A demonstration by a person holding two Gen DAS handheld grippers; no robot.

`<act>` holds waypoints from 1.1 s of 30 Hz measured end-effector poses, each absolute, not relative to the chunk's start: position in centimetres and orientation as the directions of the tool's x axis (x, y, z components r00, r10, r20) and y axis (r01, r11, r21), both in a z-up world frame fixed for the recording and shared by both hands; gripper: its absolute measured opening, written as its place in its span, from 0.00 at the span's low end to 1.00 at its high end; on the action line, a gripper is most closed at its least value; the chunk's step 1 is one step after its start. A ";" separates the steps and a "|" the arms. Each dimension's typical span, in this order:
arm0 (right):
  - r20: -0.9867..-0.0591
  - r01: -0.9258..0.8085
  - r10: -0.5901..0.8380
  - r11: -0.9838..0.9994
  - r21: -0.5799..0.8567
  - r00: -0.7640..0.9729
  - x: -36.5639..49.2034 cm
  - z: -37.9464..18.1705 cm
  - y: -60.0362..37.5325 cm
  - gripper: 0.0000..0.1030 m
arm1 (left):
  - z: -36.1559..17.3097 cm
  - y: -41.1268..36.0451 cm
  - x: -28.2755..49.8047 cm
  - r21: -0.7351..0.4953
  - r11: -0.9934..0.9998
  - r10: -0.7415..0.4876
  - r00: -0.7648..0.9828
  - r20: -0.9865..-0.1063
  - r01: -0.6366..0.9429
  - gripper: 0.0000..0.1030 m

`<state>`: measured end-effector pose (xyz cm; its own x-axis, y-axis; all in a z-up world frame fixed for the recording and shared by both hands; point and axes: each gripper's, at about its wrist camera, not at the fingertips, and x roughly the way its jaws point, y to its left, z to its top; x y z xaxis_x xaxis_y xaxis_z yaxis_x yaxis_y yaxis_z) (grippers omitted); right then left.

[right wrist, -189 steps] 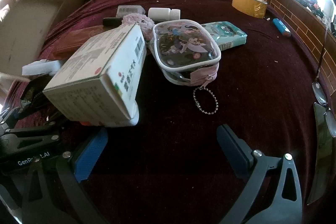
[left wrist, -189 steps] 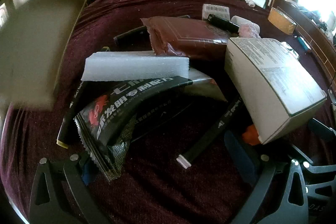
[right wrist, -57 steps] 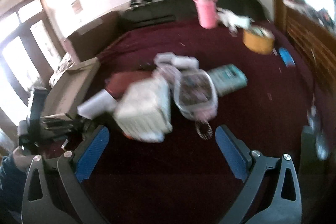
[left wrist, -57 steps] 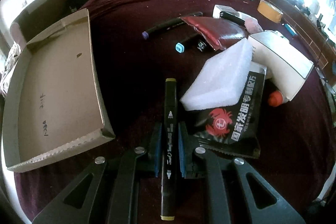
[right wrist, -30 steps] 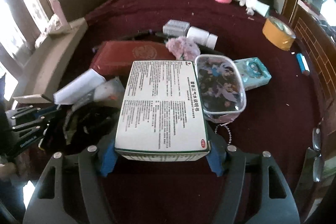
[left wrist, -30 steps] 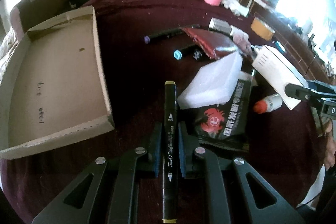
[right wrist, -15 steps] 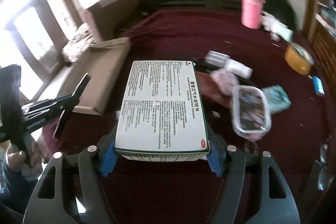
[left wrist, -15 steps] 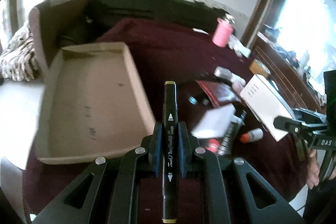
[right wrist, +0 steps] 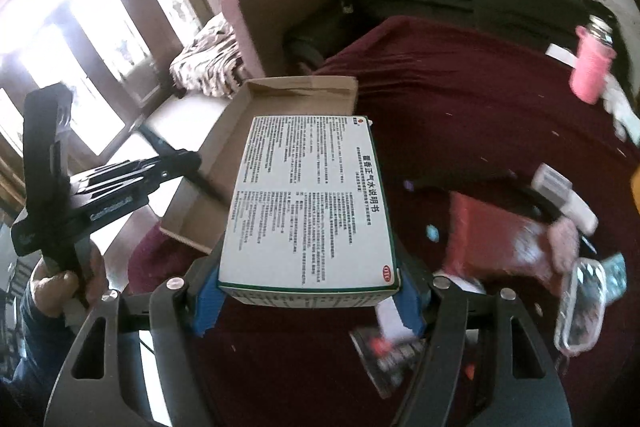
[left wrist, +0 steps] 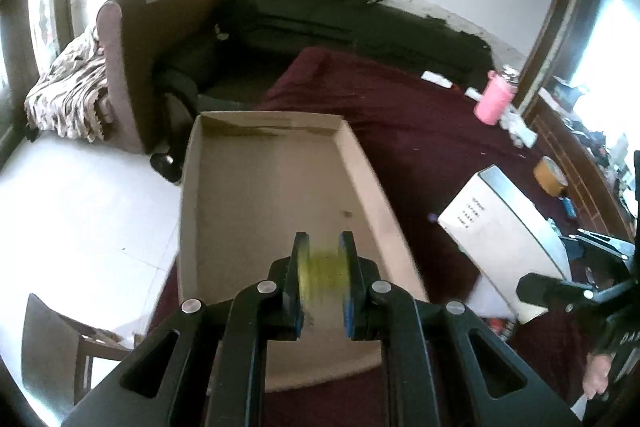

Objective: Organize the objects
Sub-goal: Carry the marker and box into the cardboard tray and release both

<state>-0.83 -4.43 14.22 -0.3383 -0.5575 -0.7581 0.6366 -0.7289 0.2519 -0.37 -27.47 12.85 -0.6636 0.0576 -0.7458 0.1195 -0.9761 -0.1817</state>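
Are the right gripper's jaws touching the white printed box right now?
Touching. In the right wrist view the right gripper has both blue-padded jaws pressed against opposite sides of the white printed box, holding it off the maroon cloth.

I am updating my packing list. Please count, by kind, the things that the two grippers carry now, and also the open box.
Black marker pen with yellow tip: 1
White printed cardboard carton: 1
Open brown cardboard box: 1
Total: 3

one cardboard tray [left wrist: 280, 183], one printed box [right wrist: 308, 211], one pink bottle [left wrist: 494, 103], one tape roll [left wrist: 551, 175]
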 end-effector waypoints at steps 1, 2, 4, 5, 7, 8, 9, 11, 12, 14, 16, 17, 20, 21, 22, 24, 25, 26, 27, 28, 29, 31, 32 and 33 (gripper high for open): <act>-0.762 0.639 -0.554 -0.728 0.247 -0.337 -1.3 14.0 -5.4 0.69 | 12.5 -28.2 -1.1 -0.184 -0.975 0.057 -0.657 -0.752 0.126 0.11; -0.770 0.635 -0.548 -0.730 0.250 -0.327 -2.2 13.6 -6.7 0.69 | 12.0 -28.8 -2.0 -0.183 -0.973 0.051 -0.647 -0.761 0.140 0.12; -0.771 0.639 -0.556 -0.723 0.264 -0.311 -3.5 12.8 -8.8 0.69 | 10.9 -30.4 -3.5 -0.195 -0.967 0.049 -0.626 -0.779 0.167 0.12; -0.775 0.637 -0.554 -0.723 0.266 -0.305 -4.1 12.4 -9.5 0.69 | 10.3 -30.9 -3.8 -0.203 -0.963 0.051 -0.621 -0.783 0.178 0.12; -0.787 0.627 -0.543 -0.731 0.270 -0.294 -5.6 11.3 -11.4 0.69 | 9.6 -31.9 -4.8 -0.222 -0.955 0.057 -0.615 -0.787 0.196 0.12; -0.792 0.621 -0.536 -0.736 0.269 -0.291 -6.4 10.7 -12.4 0.69 | 9.4 -32.5 -5.2 -0.234 -0.951 0.061 -0.621 -0.782 0.201 0.12; -0.801 0.617 -0.526 -0.741 0.266 -0.286 -7.2 10.1 -13.4 0.69 | 9.3 -33.0 -5.7 -0.244 -0.947 0.064 -0.621 -0.781 0.209 0.12; -0.809 0.611 -0.515 -0.747 0.260 -0.285 -8.3 9.5 -14.6 0.69 | 9.3 -33.6 -6.8 -0.244 -0.943 0.056 -0.617 -0.785 0.225 0.12; -0.813 0.607 -0.509 -0.751 0.259 -0.283 -9.1 9.2 -15.3 0.69 | 9.3 -33.6 -7.3 -0.239 -0.945 0.054 -0.614 -0.787 0.222 0.12; -0.821 0.599 -0.503 -0.755 0.266 -0.270 -10.5 8.7 -16.1 0.69 | 9.0 -33.8 -8.7 -0.229 -0.948 0.055 -0.593 -0.803 0.222 0.12; -0.820 0.591 -0.504 -0.759 0.271 -0.272 -11.6 8.2 -16.8 0.69 | 8.5 -34.4 -10.0 -0.238 -0.944 0.068 -0.573 -0.816 0.227 0.12; -0.823 0.589 -0.497 -0.764 0.263 -0.277 -12.2 7.8 -17.3 0.69 | 8.1 -34.7 -10.7 -0.238 -0.943 0.068 -0.562 -0.824 0.235 0.12; -0.831 0.573 -0.478 -0.779 0.254 -0.283 -13.7 6.5 -18.2 0.69 | 6.9 -35.5 -11.7 -0.235 -0.938 0.067 -0.536 -0.842 0.253 0.12; -0.838 0.565 -0.470 -0.785 0.254 -0.277 -14.1 6.0 -18.4 0.69 | 6.5 -35.7 -11.8 -0.237 -0.936 0.065 -0.532 -0.844 0.261 0.12; -0.843 0.552 -0.464 -0.793 0.259 -0.271 -14.6 5.5 -18.6 0.69 | 6.1 -35.9 -11.9 -0.240 -0.933 0.066 -0.527 -0.848 0.269 0.12; -0.852 0.539 -0.459 -0.798 0.269 -0.254 -15.0 5.0 -19.1 0.69 | 5.8 -36.1 -11.9 -0.252 -0.930 0.077 -0.529 -0.845 0.268 0.12; -0.857 0.538 -0.449 -0.801 0.261 -0.253 -15.2 4.6 -19.5 0.69 | 5.8 -36.1 -11.8 -0.251 -0.930 0.074 -0.531 -0.844 0.270 0.12; -0.860 0.538 -0.441 -0.804 0.253 -0.256 -15.2 4.4 -19.8 0.69 | 6.0 -35.9 -11.5 -0.251 -0.931 0.072 -0.540 -0.839 0.265 0.12; -0.862 0.539 -0.437 -0.805 0.247 -0.256 -15.1 4.2 -20.1 0.69 | 6.2 -36.0 -11.2 -0.253 -0.931 0.071 -0.550 -0.832 0.262 0.12; -0.865 0.541 -0.432 -0.805 0.242 -0.256 -15.1 4.1 -20.5 0.69 | 6.5 -36.1 -10.9 -0.254 -0.930 0.066 -0.558 -0.827 0.265 0.12; -0.867 0.540 -0.424 -0.809 0.232 -0.263 -15.1 4.0 -20.7 0.69 | 6.8 -36.3 -10.6 -0.257 -0.928 0.062 -0.568 -0.820 0.270 0.12; -0.868 0.539 -0.416 -0.813 0.221 -0.272 -14.9 4.2 -21.4 0.69 | 7.3 -36.8 -10.0 -0.263 -0.924 0.056 -0.584 -0.809 0.276 0.12; -0.866 0.541 -0.422 -0.810 0.228 -0.267 -15.1 4.0 -21.7 0.69 | 7.6 -37.0 -9.6 -0.256 -0.924 0.043 -0.589 -0.807 0.283 0.12; -0.865 0.542 -0.425 -0.808 0.230 -0.266 -15.2 4.1 -22.1 0.69 | 7.9 -37.2 -9.2 -0.251 -0.924 0.034 -0.595 -0.803 0.288 0.12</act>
